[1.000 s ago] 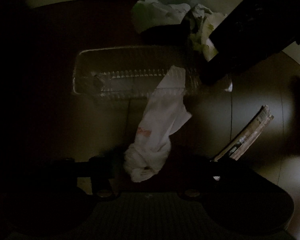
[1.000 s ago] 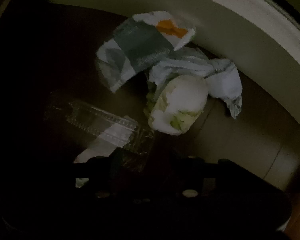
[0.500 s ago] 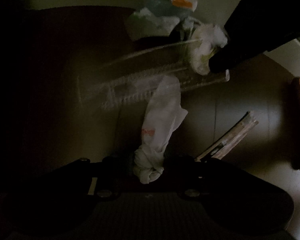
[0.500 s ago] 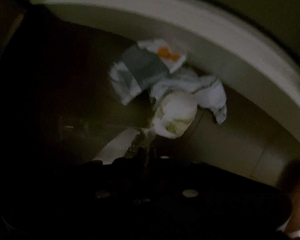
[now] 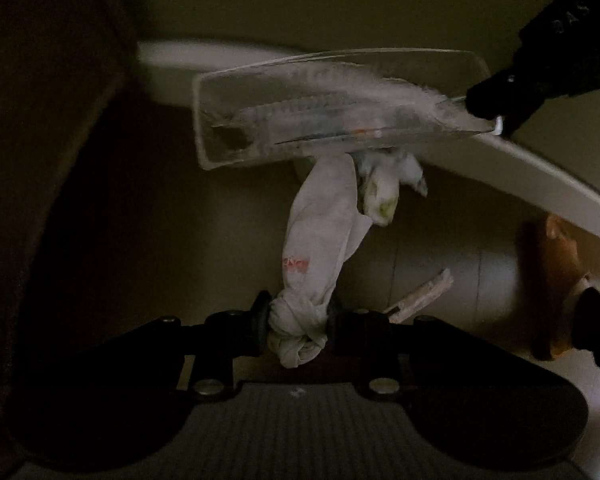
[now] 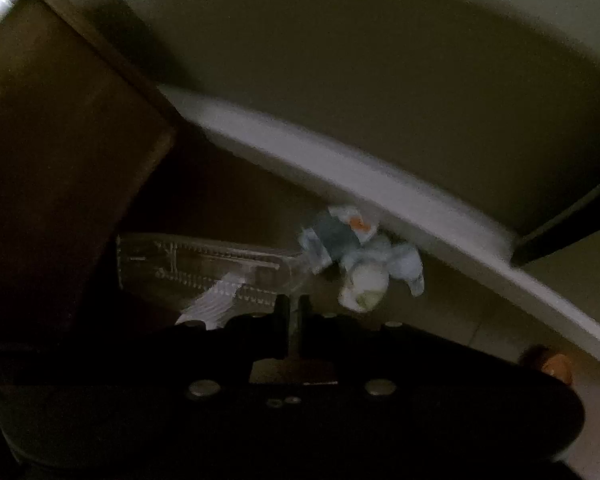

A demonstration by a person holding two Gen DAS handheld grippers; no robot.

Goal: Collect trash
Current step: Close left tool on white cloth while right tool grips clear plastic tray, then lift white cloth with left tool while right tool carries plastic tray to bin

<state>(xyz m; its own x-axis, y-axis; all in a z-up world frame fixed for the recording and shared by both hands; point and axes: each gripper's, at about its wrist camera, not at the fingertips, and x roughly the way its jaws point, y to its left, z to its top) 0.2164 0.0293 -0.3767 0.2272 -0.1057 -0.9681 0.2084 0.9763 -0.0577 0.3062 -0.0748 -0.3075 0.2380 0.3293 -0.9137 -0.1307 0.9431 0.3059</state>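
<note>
Item 1, dark wooden furniture panel [image 5: 40, 120]: standing at the far left, close beside the raised load. Risk: the container's free end is likely to clip it on any swing that way.

Item 2, left gripper [image 5: 298, 318]: gripping the knotted end of a white plastic bag [image 5: 320, 232], jaws partly closed on the bunched knot. The bag is trailing off from the knot towards the container. Risk: the knot is soft, so it could be squeezing out sideways, and the bag's loose end could be snagging on the container.

Item 3, clear plastic container [image 5: 332, 108]: hanging in the air, above the floor, tilted. Risk: it is pivoting on a single corner, so it may twist loose.

Item 4, crumpled wrappers [image 6: 360, 256]: lying on the floor against the white baseboard [image 6: 340, 168], not yet collected.

Item 5, right gripper [image 6: 294, 312]: jaws nearly shut, pinching the container's thin right edge. Risk: slick, flexing plastic is offering little purchase.
</note>
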